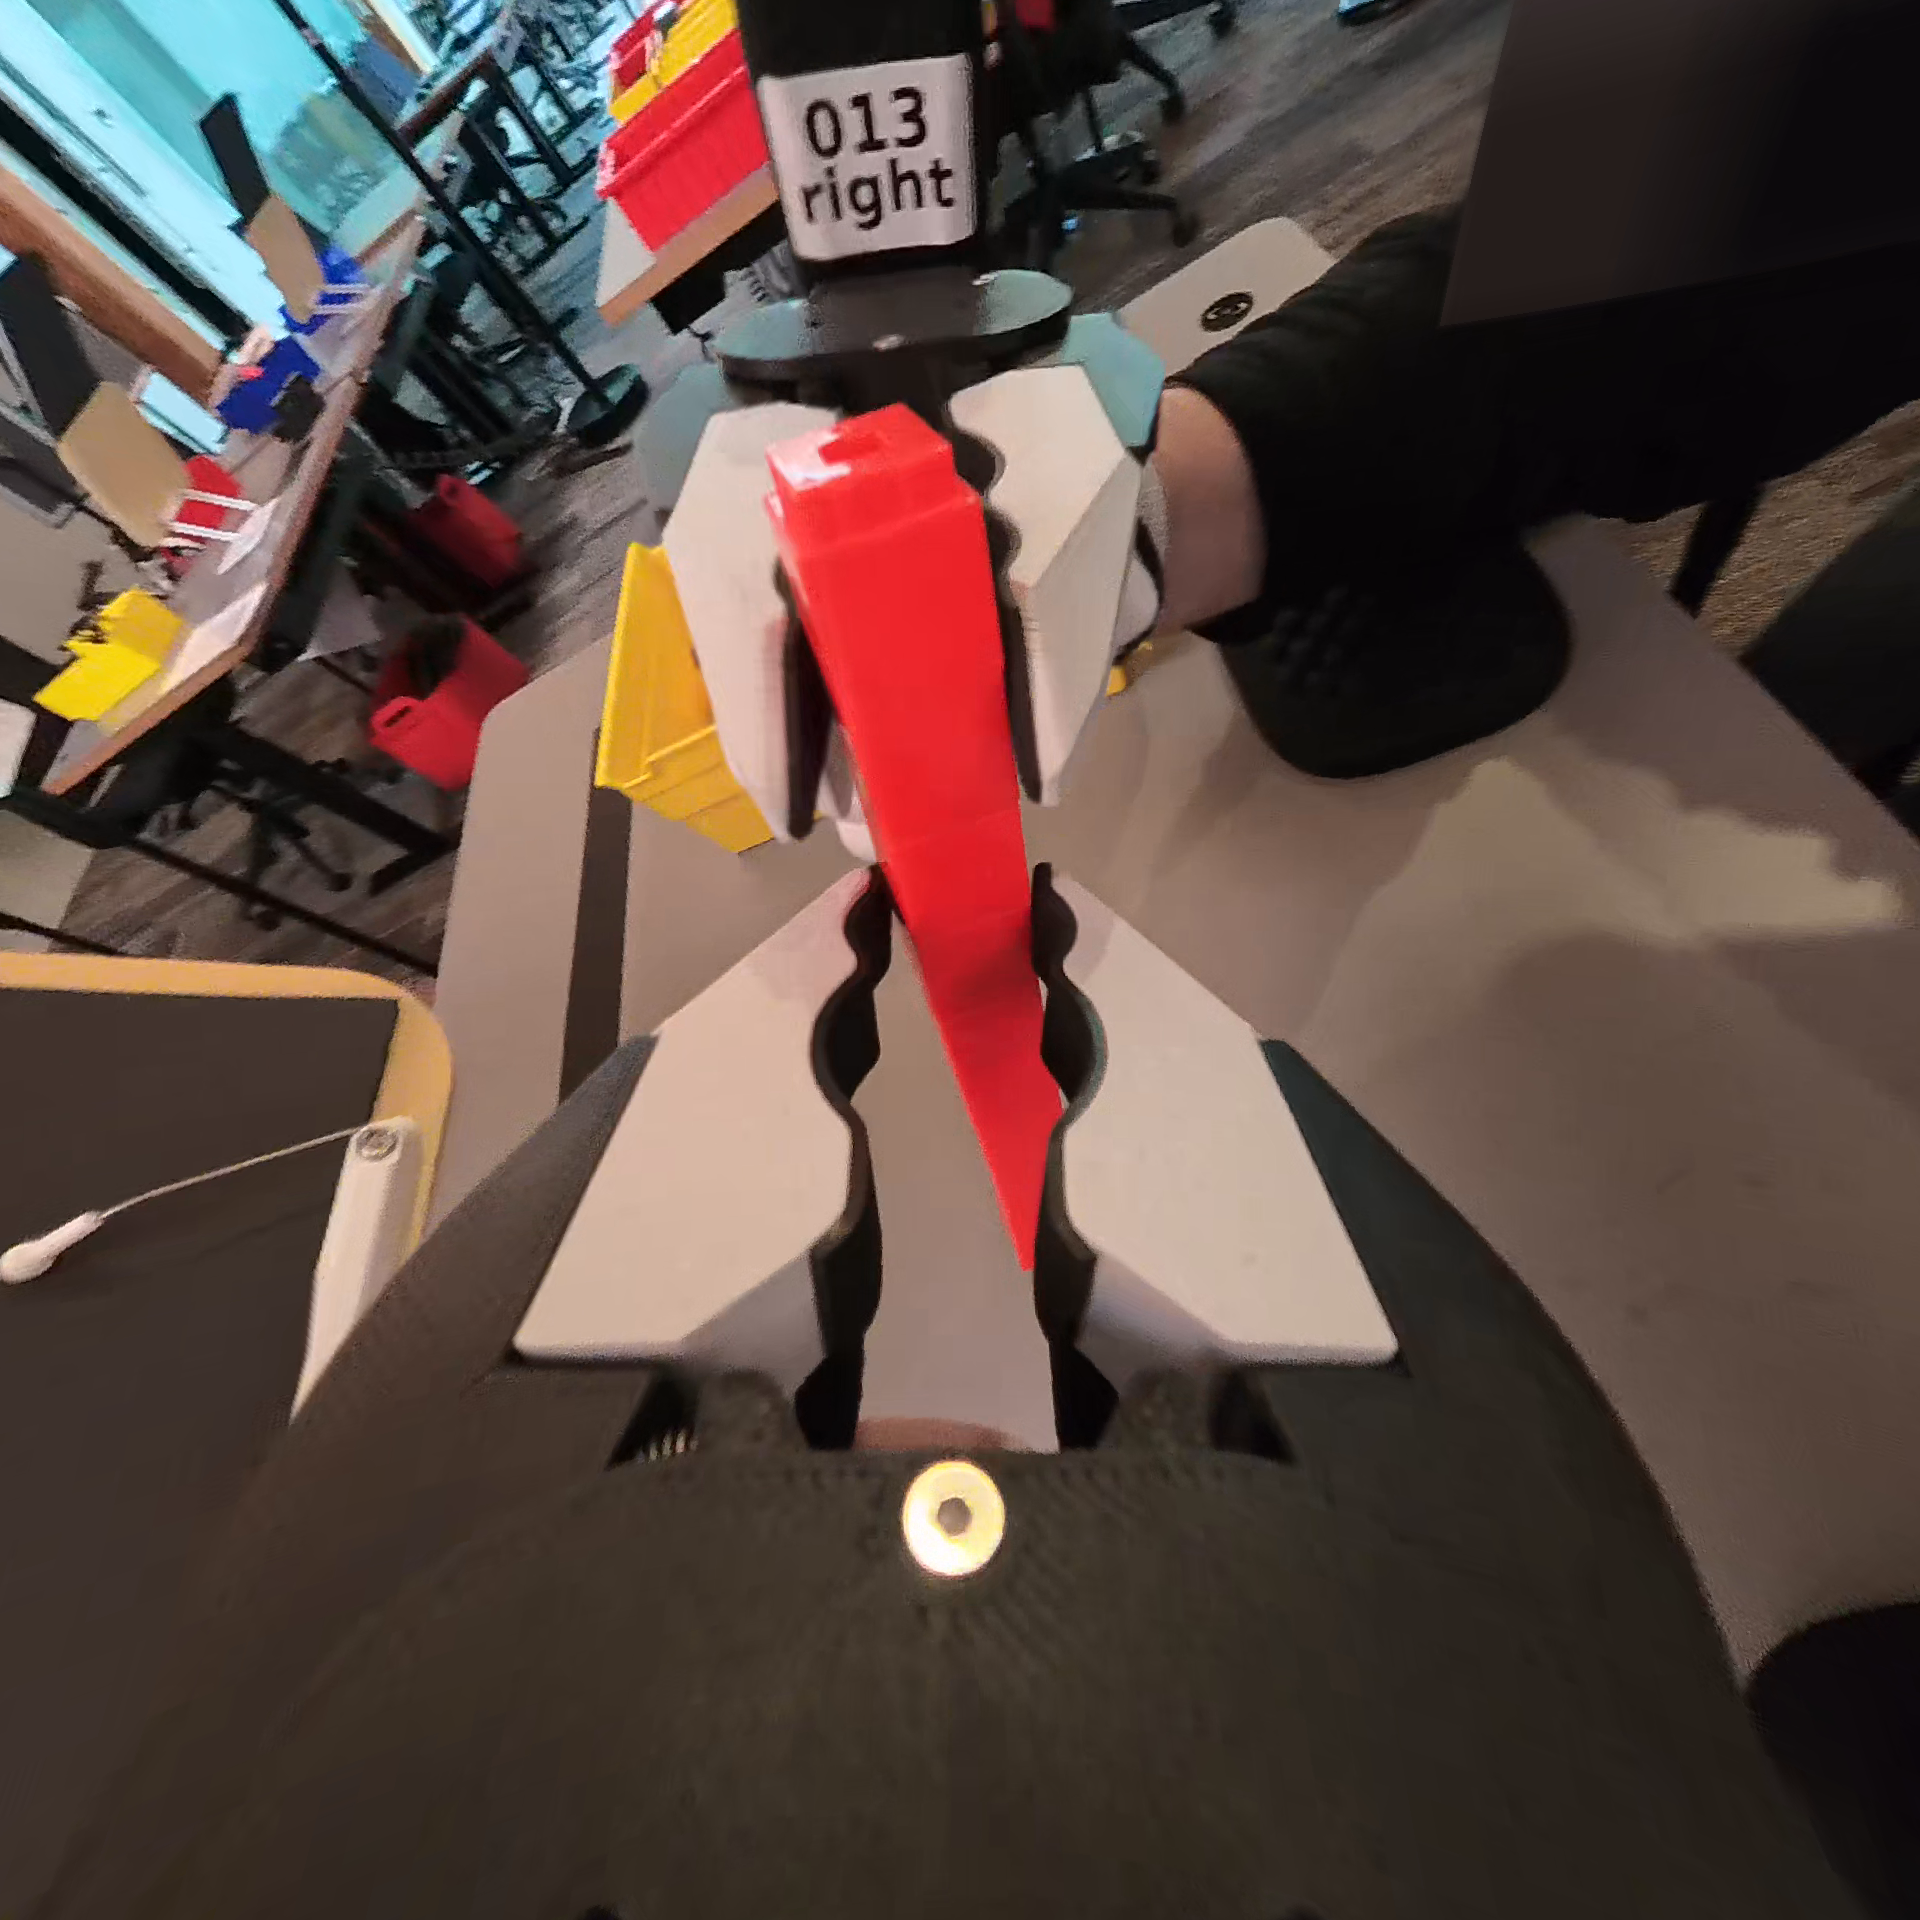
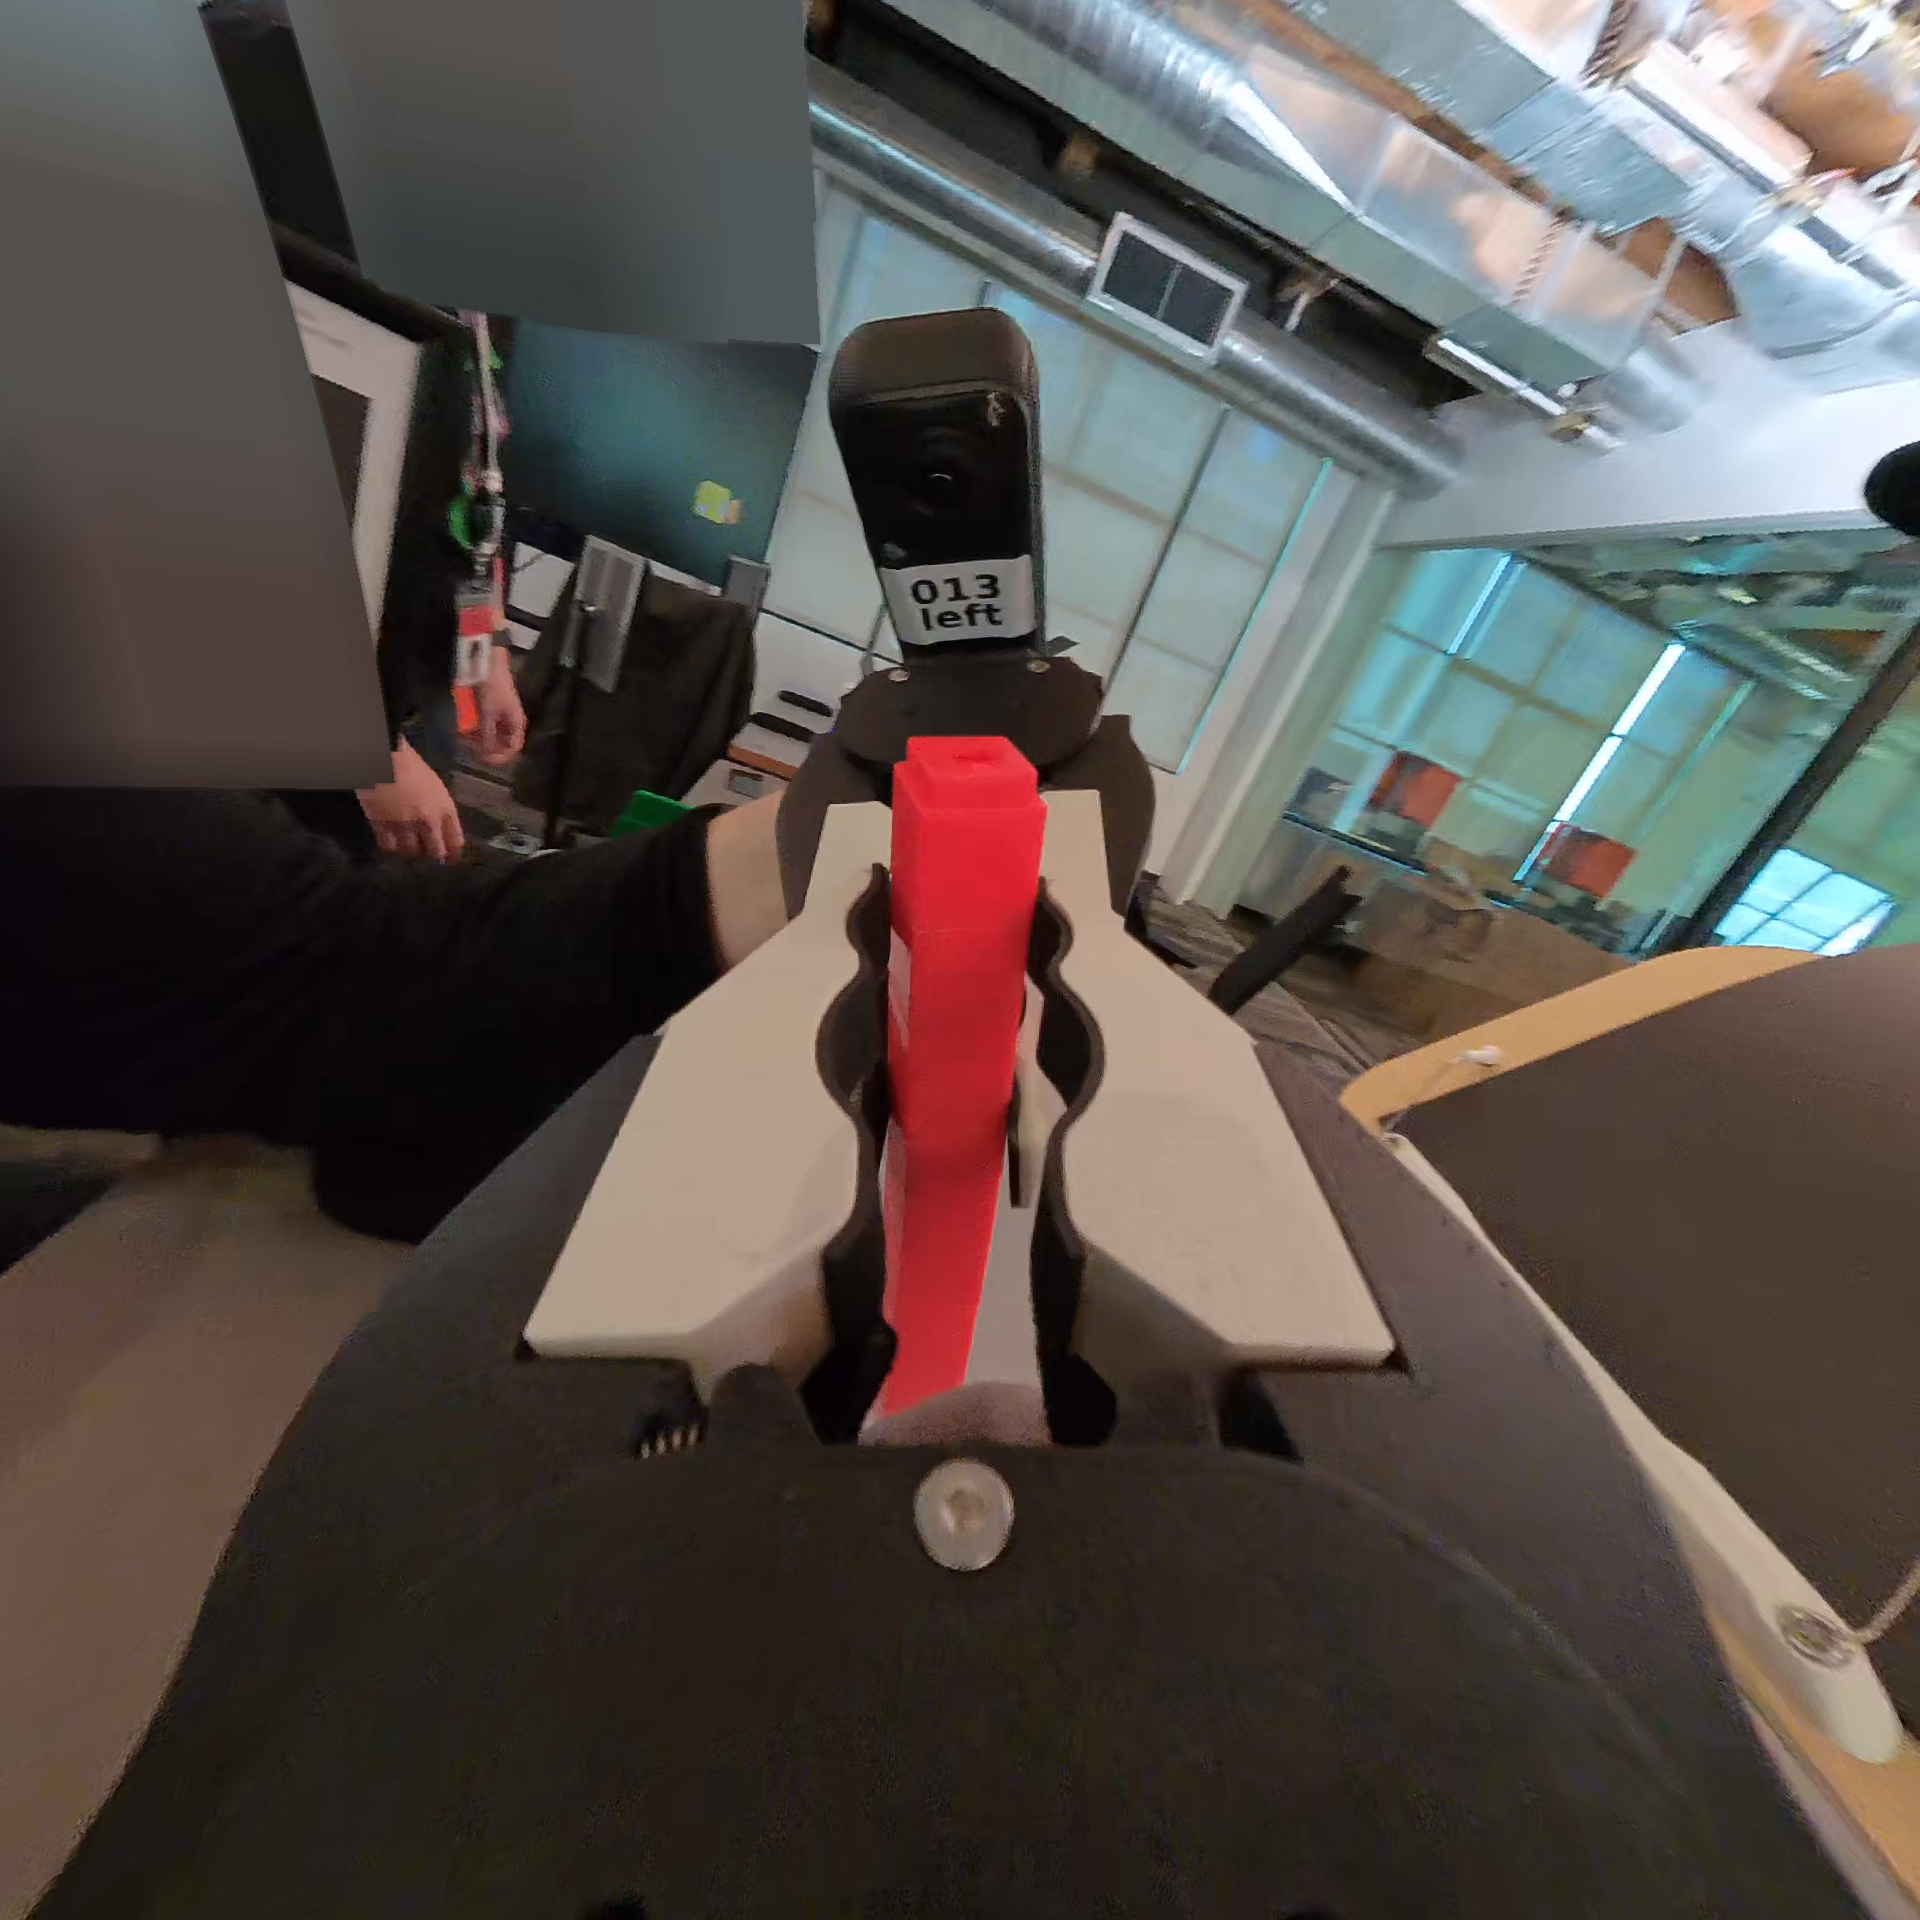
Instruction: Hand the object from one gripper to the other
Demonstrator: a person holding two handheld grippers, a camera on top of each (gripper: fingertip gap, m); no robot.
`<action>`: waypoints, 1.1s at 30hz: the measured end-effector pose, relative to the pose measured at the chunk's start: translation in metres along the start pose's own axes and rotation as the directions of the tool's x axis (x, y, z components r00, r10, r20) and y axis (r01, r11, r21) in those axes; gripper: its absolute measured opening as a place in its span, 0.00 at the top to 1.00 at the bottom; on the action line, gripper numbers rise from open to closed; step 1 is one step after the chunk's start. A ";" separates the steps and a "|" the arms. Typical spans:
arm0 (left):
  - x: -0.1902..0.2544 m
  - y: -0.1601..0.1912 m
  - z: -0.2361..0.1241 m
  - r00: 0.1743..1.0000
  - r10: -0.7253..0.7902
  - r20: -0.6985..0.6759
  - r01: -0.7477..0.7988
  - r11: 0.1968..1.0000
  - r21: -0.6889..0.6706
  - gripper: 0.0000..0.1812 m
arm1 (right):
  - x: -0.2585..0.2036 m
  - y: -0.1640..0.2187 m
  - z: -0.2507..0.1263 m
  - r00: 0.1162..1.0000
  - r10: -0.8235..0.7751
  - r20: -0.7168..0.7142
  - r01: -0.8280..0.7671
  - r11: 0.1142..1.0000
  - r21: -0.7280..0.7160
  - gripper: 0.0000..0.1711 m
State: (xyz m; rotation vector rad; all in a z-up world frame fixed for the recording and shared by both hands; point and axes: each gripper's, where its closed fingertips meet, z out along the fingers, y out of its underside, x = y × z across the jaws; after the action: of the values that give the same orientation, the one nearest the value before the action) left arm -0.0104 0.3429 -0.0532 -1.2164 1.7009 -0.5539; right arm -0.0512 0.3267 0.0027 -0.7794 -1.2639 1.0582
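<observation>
A long red bar [image 1: 914,675] made of stacked blocks is held above the grey table [image 1: 1455,1039] between the two grippers, which face each other. My left gripper [image 1: 956,894] has its black wavy pads against the bar's near part. My right gripper [image 1: 914,805], held by a hand in a black sleeve [image 1: 1403,416], clamps the bar's far, upper part. In the right wrist view the bar [image 2: 961,987] stands between my right gripper's [image 2: 961,894] pads and fills the gap. The left gripper [image 2: 961,1122] grips it just beyond. Both seem closed on the bar.
A yellow bin [image 1: 665,717] stands on the table behind the right gripper. A black mat with a tan rim [image 1: 156,1143] lies at the left, with a thin cable on it. Red bins [image 1: 675,166] and desks are farther back. Another person [image 2: 457,727] stands in the background. The gap from one gripper's tips to the other's is roughly 6 centimetres.
</observation>
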 end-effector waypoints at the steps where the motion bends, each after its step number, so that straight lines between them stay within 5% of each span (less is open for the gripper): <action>1: 0.003 -0.001 0.001 1.000 0.001 -0.016 0.000 1.000 0.009 0.86 | -0.002 0.000 0.000 1.000 0.006 0.012 -0.006 1.000 0.001 0.87; 10: -0.015 -0.007 0.001 0.997 -0.009 0.083 0.004 0.998 0.061 0.87 | 0.017 -0.007 -0.004 0.994 -0.032 -0.108 0.032 0.999 -0.004 0.88; 15: -0.045 -0.010 -0.008 0.961 0.002 0.276 -0.018 0.998 0.057 0.65 | 0.047 -0.014 -0.019 0.959 -0.034 -0.280 0.041 0.999 0.017 0.88; 18: -0.062 -0.013 -0.006 0.924 0.024 0.382 -0.042 0.998 0.037 0.60 | 0.064 -0.017 -0.029 0.922 -0.021 -0.386 0.041 0.998 0.044 0.88; 24: -0.079 -0.012 0.021 0.880 0.018 0.475 -0.041 0.998 0.038 0.61 | 0.070 -0.022 -0.036 0.899 -0.019 -0.438 0.057 0.996 0.074 0.88; 26: -0.085 -0.012 0.026 0.858 0.001 0.513 -0.040 0.997 0.065 0.67 | 0.070 -0.024 -0.036 0.892 -0.030 -0.451 0.070 0.995 0.073 0.88; 28: -0.083 -0.011 0.031 0.867 0.002 0.498 -0.046 0.996 0.075 0.83 | 0.072 -0.025 -0.038 0.884 -0.041 -0.466 0.081 0.994 0.067 0.88; 33: -0.086 -0.011 0.028 0.849 0.016 0.528 -0.058 0.996 0.063 0.84 | 0.070 -0.026 -0.037 0.889 -0.047 -0.455 0.086 0.994 0.067 0.88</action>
State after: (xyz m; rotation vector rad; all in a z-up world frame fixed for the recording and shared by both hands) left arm 0.0251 0.4208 -0.0207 -1.1455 1.2172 -0.2226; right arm -0.0113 0.3865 0.0456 -0.8518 -0.8330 0.8057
